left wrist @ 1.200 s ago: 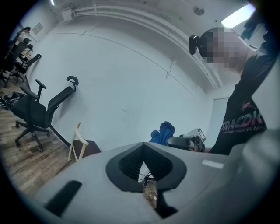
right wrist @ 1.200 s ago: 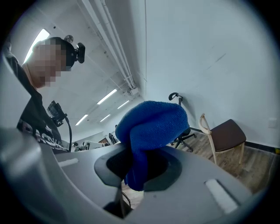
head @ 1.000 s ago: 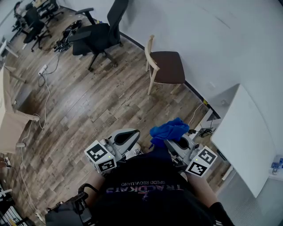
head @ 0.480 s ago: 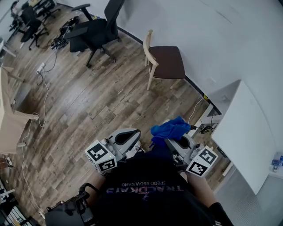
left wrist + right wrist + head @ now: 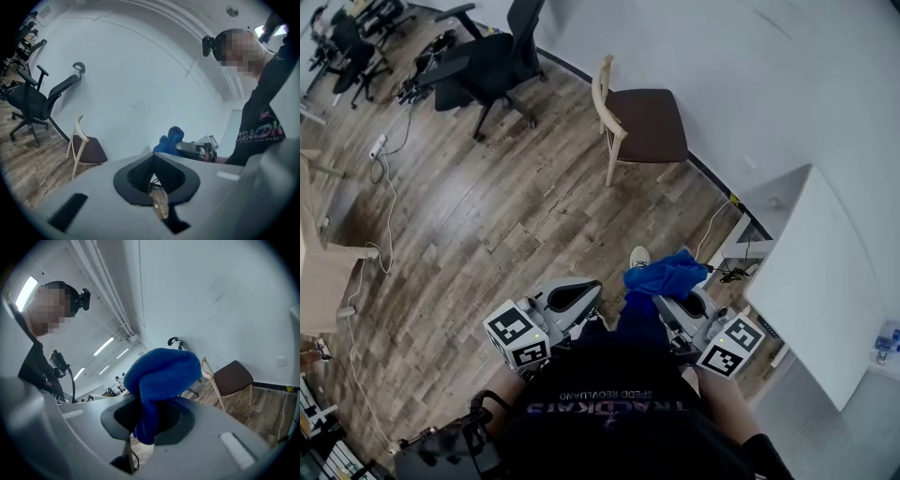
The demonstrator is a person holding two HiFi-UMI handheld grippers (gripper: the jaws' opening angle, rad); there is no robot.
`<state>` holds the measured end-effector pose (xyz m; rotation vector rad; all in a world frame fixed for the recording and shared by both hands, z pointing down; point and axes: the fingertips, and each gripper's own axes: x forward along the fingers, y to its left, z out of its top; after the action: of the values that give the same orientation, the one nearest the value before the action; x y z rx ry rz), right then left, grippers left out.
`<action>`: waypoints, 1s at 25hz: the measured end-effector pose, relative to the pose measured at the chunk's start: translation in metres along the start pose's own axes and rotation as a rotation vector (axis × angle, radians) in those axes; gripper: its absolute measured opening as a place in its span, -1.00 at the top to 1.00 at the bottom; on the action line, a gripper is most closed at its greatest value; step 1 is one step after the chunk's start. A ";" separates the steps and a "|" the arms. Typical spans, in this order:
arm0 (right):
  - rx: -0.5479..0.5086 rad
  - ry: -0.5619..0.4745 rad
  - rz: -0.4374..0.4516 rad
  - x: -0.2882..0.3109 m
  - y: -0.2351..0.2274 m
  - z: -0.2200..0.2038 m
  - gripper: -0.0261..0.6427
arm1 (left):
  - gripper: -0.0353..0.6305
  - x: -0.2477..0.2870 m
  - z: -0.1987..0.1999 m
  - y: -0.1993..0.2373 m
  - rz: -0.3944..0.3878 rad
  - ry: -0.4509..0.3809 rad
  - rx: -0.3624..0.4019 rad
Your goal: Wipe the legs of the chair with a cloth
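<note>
Our left claw (image 5: 152,174) is pressed together with nothing between its pads, held low in front of our body. Ahead of it the wood floor (image 5: 487,216) lies open. A black office chair (image 5: 483,66) and a tangle of cables (image 5: 420,82) sit far off toward the left edge. The chair (image 5: 645,120), pale-framed with a dark seat, stands by the wall (image 5: 750,75), well apart from both claws, its legs not yet wiped. Our right claw (image 5: 151,420) pinches the blue cloth (image 5: 161,373), which bunches up above the jaws. Right of it a white table (image 5: 820,281) runs close beside us, narrowing the room along the wall. Compared with a second ago, the chair sits higher and further left in the head view. A shoe (image 5: 638,256) now shows by the cloth, and both claws hold as they did.
</note>
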<state>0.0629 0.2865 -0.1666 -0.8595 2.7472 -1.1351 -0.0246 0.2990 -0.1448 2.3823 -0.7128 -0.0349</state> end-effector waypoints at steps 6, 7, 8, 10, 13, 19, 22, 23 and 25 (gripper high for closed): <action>0.017 0.029 0.002 0.008 -0.032 0.023 0.73 | 0.90 0.029 0.018 0.020 0.022 -0.018 -0.016; 0.017 0.036 0.005 0.010 -0.039 0.028 0.72 | 0.90 0.036 0.021 0.024 0.030 -0.020 -0.020; 0.017 0.043 0.009 0.012 -0.047 0.034 0.72 | 0.90 0.043 0.023 0.028 0.038 -0.017 -0.023; 0.017 0.057 0.019 0.018 -0.063 0.046 0.72 | 0.90 0.057 0.028 0.037 0.055 -0.005 -0.033; 0.019 0.070 0.038 0.029 -0.087 0.061 0.72 | 0.90 0.075 0.035 0.050 0.081 -0.004 -0.040; -0.013 0.103 0.085 0.044 -0.126 0.093 0.73 | 0.90 0.109 0.051 0.071 0.146 -0.028 -0.046; -0.018 0.129 0.098 0.047 -0.151 0.104 0.73 | 0.90 0.131 0.055 0.080 0.169 -0.037 -0.053; -0.015 0.139 0.104 0.048 -0.159 0.107 0.73 | 0.90 0.138 0.056 0.084 0.178 -0.041 -0.057; -0.009 0.162 0.119 0.052 -0.174 0.112 0.73 | 0.90 0.150 0.057 0.092 0.199 -0.050 -0.068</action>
<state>0.1289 0.0885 -0.1241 -0.6215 2.8882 -1.2211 0.0472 0.1319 -0.1132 2.2427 -0.9540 -0.0341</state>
